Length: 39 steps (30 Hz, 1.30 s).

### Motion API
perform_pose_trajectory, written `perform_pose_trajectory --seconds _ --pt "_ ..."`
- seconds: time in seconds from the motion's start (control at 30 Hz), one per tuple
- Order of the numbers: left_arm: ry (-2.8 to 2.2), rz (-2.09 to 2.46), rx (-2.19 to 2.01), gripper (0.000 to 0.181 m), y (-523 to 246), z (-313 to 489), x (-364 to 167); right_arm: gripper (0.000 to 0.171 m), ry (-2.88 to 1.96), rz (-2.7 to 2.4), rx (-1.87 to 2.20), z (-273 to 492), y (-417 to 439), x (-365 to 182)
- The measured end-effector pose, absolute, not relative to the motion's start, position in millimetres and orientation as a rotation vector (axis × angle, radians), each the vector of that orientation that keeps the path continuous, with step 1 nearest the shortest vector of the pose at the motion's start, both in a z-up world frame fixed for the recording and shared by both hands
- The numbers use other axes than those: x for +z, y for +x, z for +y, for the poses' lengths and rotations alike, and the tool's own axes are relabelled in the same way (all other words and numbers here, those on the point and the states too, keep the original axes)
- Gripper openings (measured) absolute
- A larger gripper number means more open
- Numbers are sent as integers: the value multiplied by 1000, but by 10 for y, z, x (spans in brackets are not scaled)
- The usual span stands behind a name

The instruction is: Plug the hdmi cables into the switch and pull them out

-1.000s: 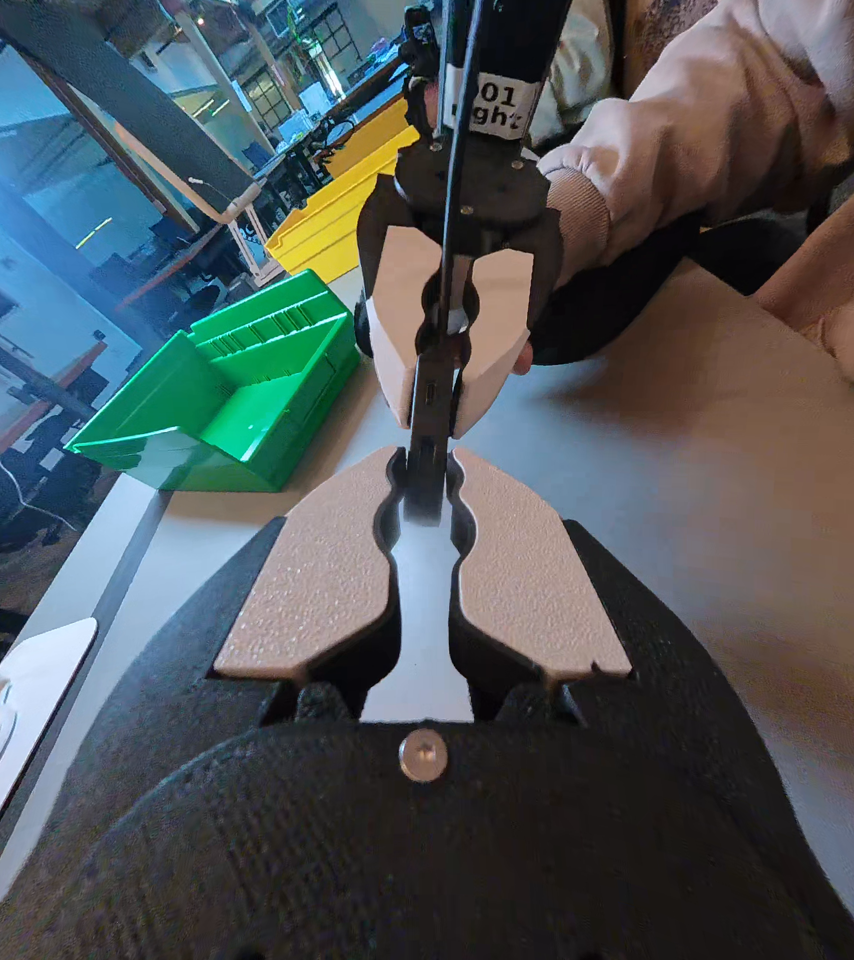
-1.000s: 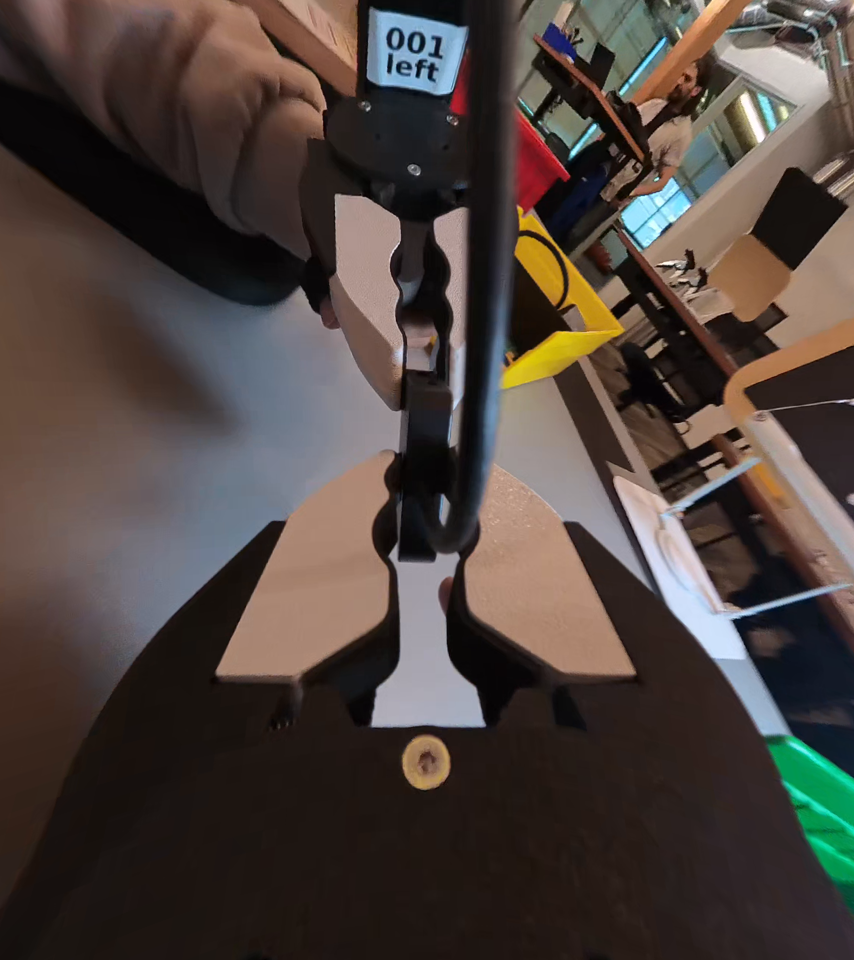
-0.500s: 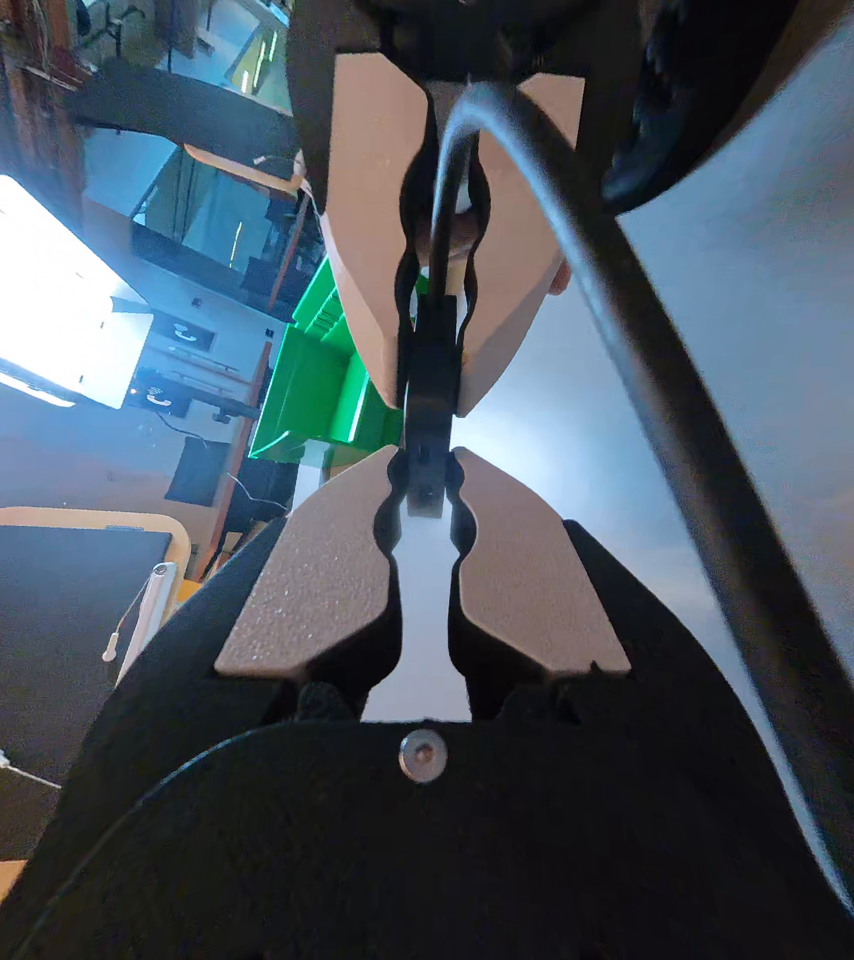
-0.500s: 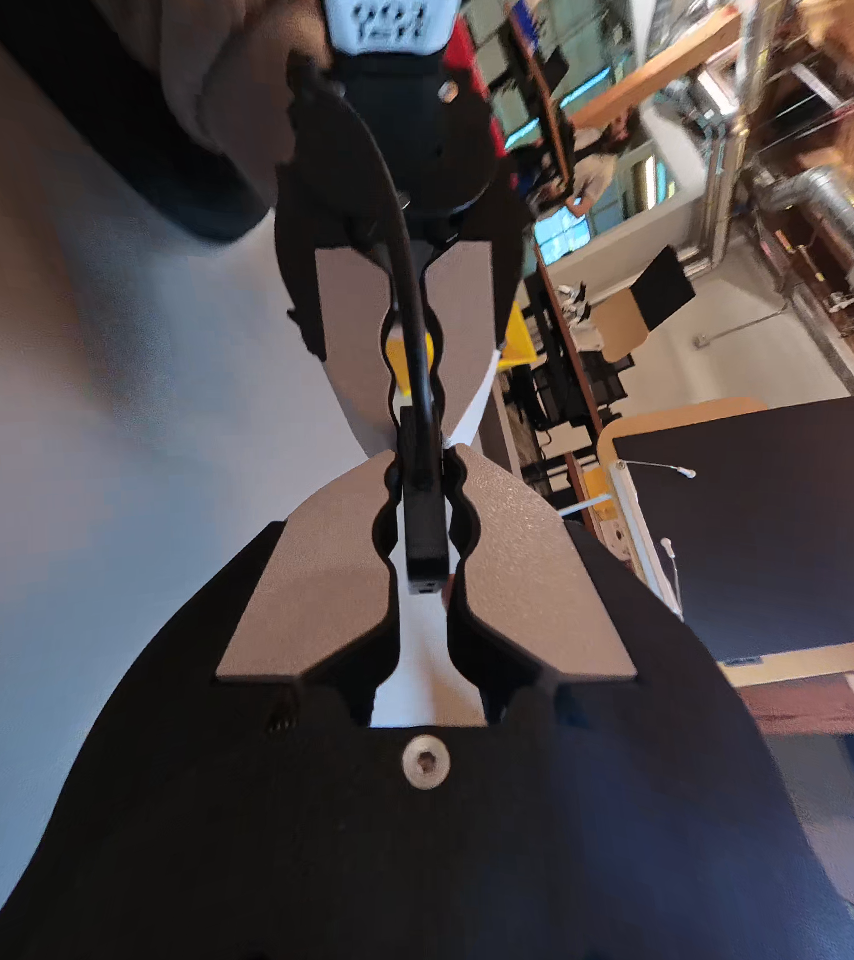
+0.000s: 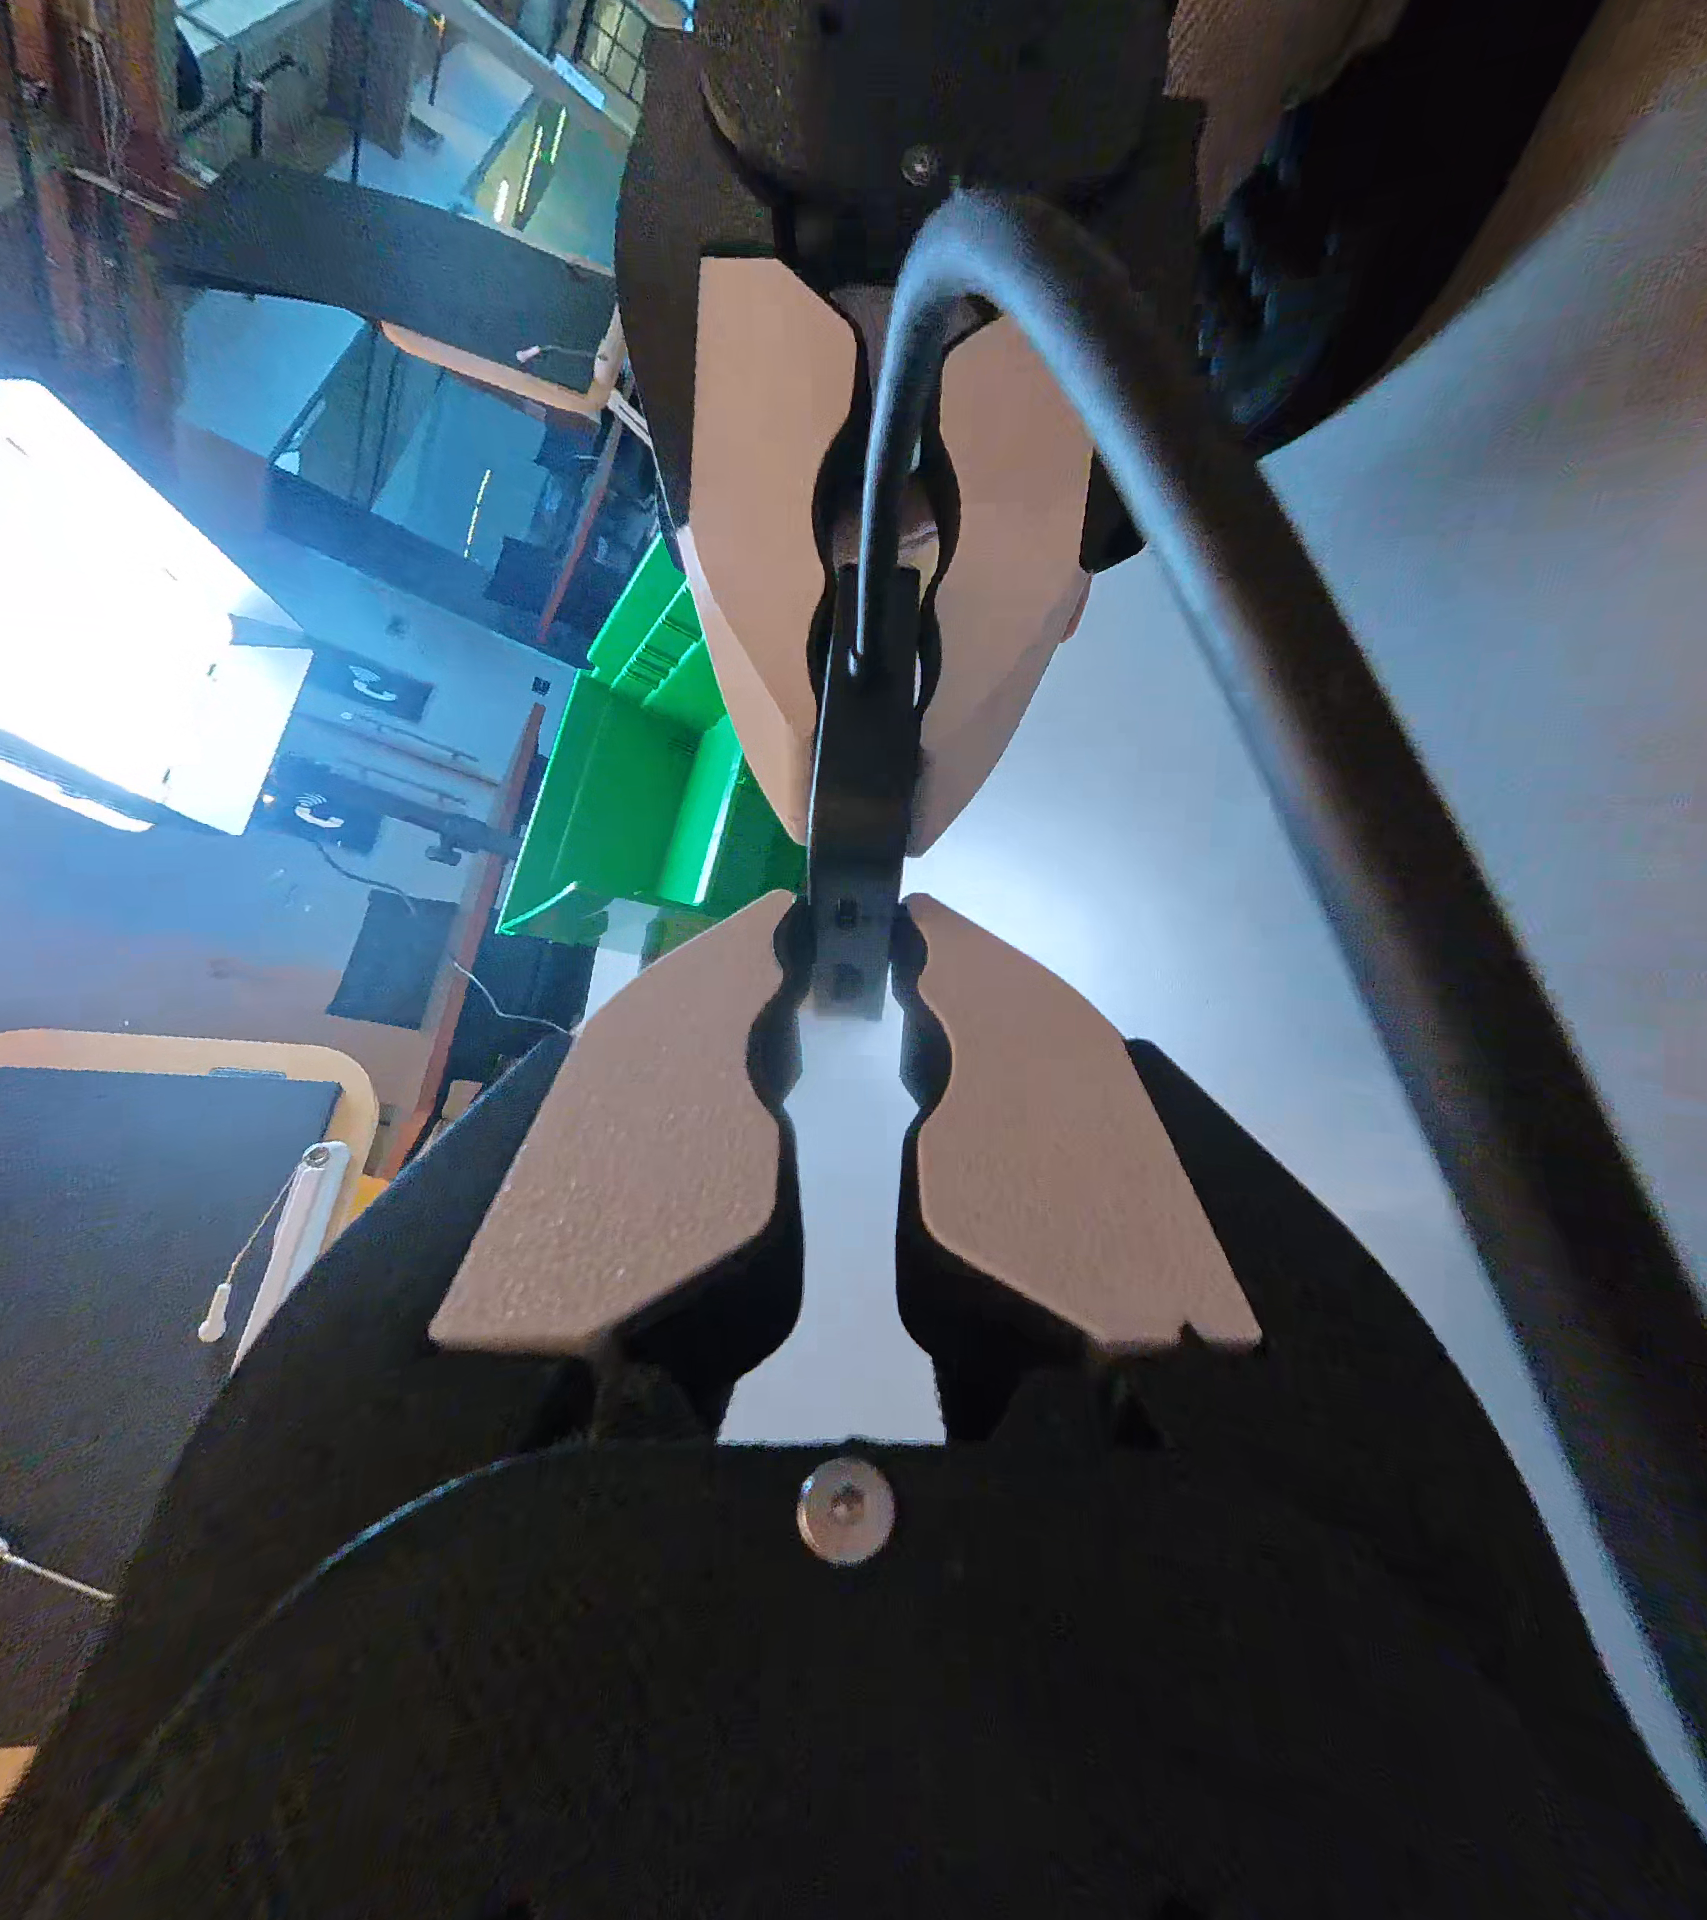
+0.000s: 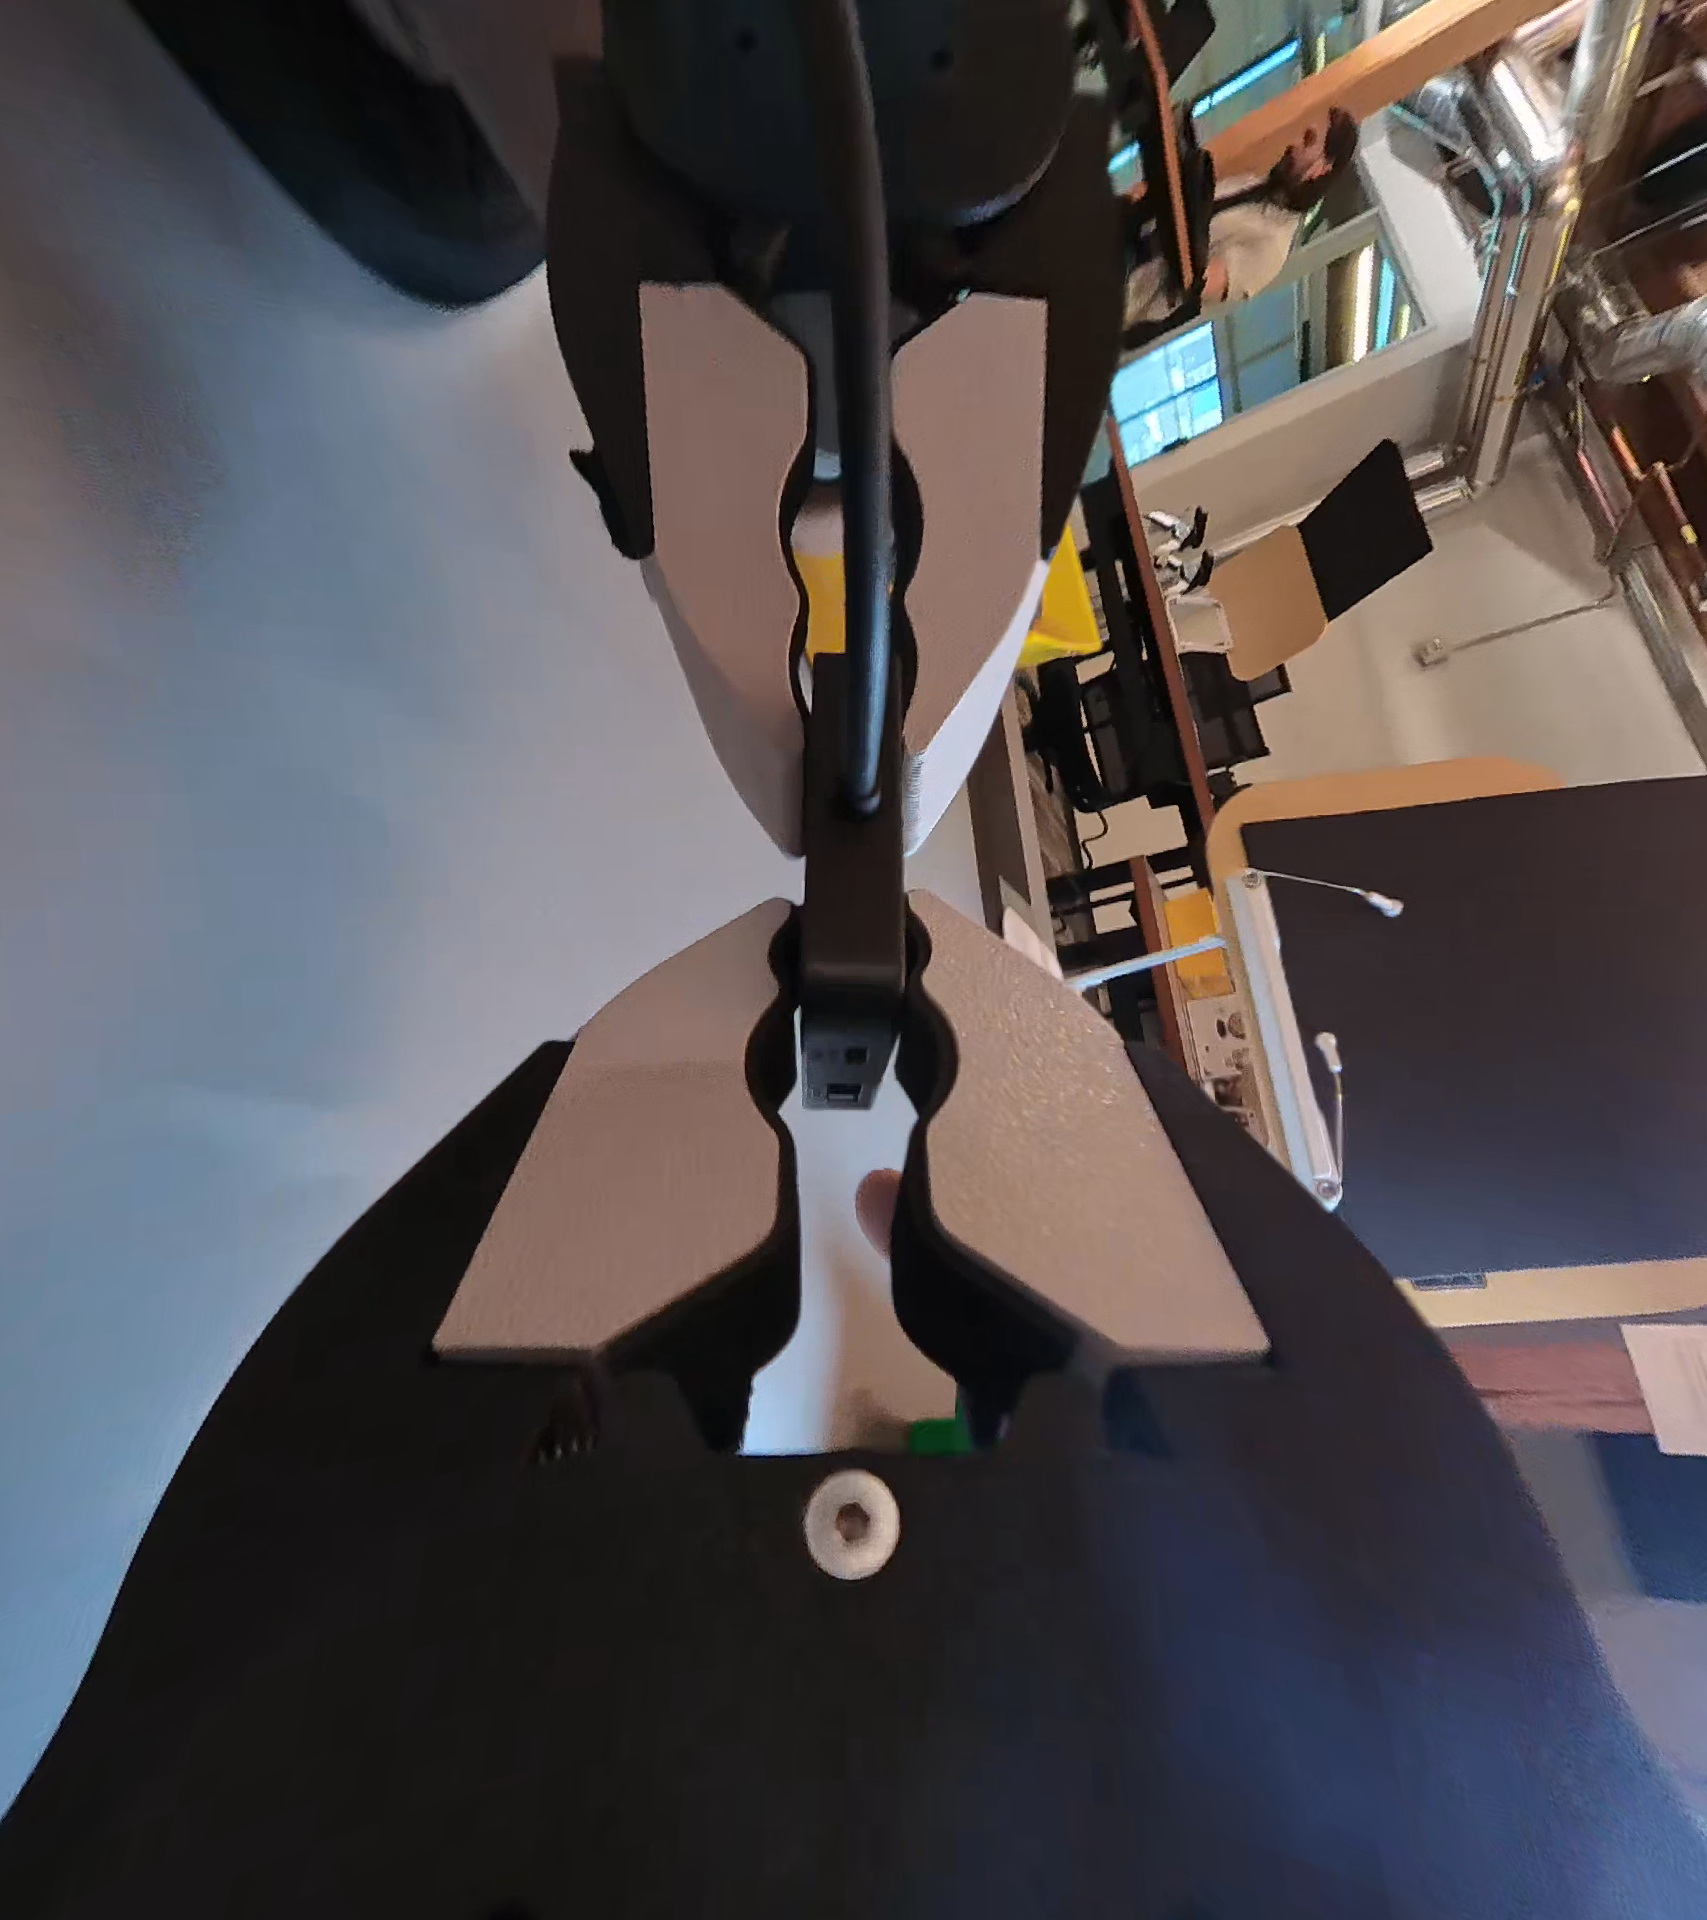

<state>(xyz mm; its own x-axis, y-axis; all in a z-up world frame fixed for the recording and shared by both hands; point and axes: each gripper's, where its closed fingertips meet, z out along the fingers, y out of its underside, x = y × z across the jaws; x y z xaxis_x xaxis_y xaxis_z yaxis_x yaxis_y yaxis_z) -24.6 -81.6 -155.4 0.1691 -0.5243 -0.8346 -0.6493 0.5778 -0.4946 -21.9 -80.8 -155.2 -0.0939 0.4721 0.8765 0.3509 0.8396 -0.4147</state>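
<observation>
A slim black hdmi switch (image 5: pixel 844 956) hangs above the table, seen edge-on and gripped at both ends. My left gripper (image 5: pixel 844 914) is shut on the end with two small holes. My right gripper (image 6: pixel 847 925) is shut on the other end, whose small ports (image 6: pixel 838 1070) face its camera. The grippers meet tip to tip: the right gripper (image 5: pixel 859 831) shows opposite in the left wrist view, and the left gripper (image 6: pixel 854 842) in the right wrist view. A black cable (image 5: pixel 1348 831) rises from the switch, arcs past the left camera, and runs over the left gripper (image 6: pixel 864 520). I cannot tell where plug and switch join.
The grey table (image 6: pixel 309 727) lies under both grippers. A green bin (image 5: pixel 641 790) stands near its far edge and a yellow bin (image 6: pixel 1067 613) on the other side. A fingertip (image 6: pixel 875 1210) shows under my right fingers. Black partition panels (image 6: pixel 1555 1039) stand beyond the table. The grippers are tip to tip, or close to it.
Both grippers have rolled and tilted together, staying tip to tip on the black piece. The cable now sweeps across the right of the left wrist view. Both grips are unchanged.
</observation>
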Motion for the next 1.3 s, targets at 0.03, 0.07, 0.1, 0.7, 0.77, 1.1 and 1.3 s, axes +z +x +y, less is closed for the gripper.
perform_pose_trajectory --seconds 0.03,0.07,0.1,0.7,0.77,1.1,1.3 --pt "-1063 1492 138 15 -251 -802 -1582 15 -649 -1713 89 -786 -220 -1586" --pt "-1070 1495 163 15 -256 -785 -1599 15 -646 -1711 56 -761 -219 -1598" --pt "-1075 1498 187 15 -257 -773 -1604 15 -632 -1708 23 -747 -219 -1603" --pt "-1227 818 -101 19 -1409 -398 -529 15 -785 -1439 332 -510 93 -1052" --pt "-1389 716 -19 18 -1925 -251 -445 15 -805 -1409 338 -443 125 -1018" --pt "-2387 890 -8 28 -3113 19 -1574 15 -863 -1433 329 -346 100 -1142" --pt "-2694 956 -28 32 -3381 -35 -2324 15 -877 -1436 342 -327 106 -1168"
